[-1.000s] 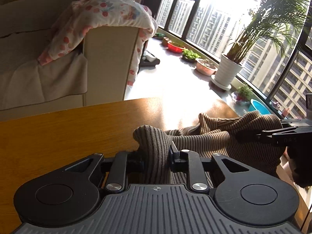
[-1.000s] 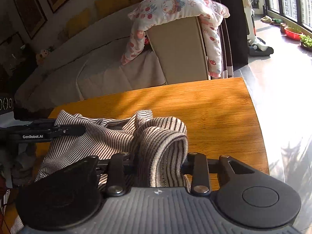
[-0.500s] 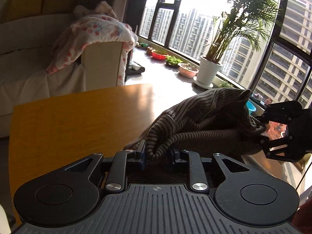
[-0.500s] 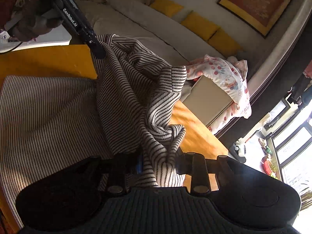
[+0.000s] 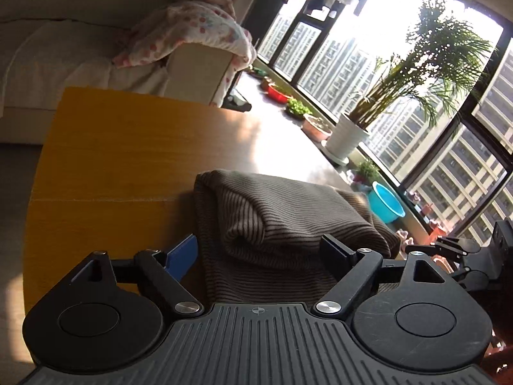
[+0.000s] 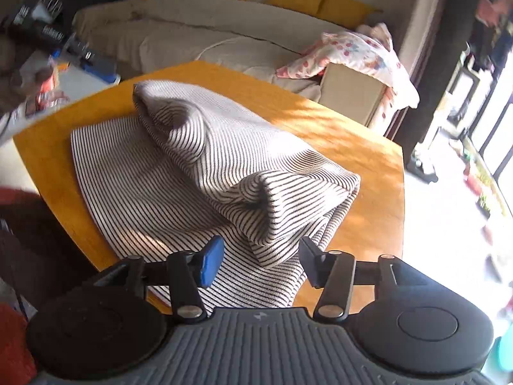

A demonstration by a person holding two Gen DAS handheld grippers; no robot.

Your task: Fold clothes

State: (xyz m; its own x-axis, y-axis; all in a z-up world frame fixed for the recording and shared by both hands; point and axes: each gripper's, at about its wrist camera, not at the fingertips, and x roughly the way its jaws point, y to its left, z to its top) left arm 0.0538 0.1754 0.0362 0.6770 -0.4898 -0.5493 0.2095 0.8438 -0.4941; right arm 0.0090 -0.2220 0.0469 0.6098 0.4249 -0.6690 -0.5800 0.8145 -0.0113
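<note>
A striped knit garment [image 6: 205,166] lies on the orange wooden table [image 6: 352,134], its upper part folded over the lower layer in a thick roll. In the left wrist view the garment [image 5: 288,211] looks brown in backlight. My left gripper [image 5: 259,252] is open, its jaws apart on either side of the folded edge. My right gripper [image 6: 261,256] is open just above the near fold, holding nothing. The right gripper also shows at the right edge of the left wrist view [image 5: 465,250].
A beige sofa [image 6: 205,35] with yellow cushions and a flowered blanket [image 6: 352,51] stands behind the table. By the windows are a potted palm [image 5: 349,138], small plant bowls and a blue basin [image 5: 384,205]. The table's far edge [image 5: 134,96] faces the sofa.
Both grippers were shut on the garment and carried its edge over; now both have opened and let it go. The folded part rests on the lower layer.
</note>
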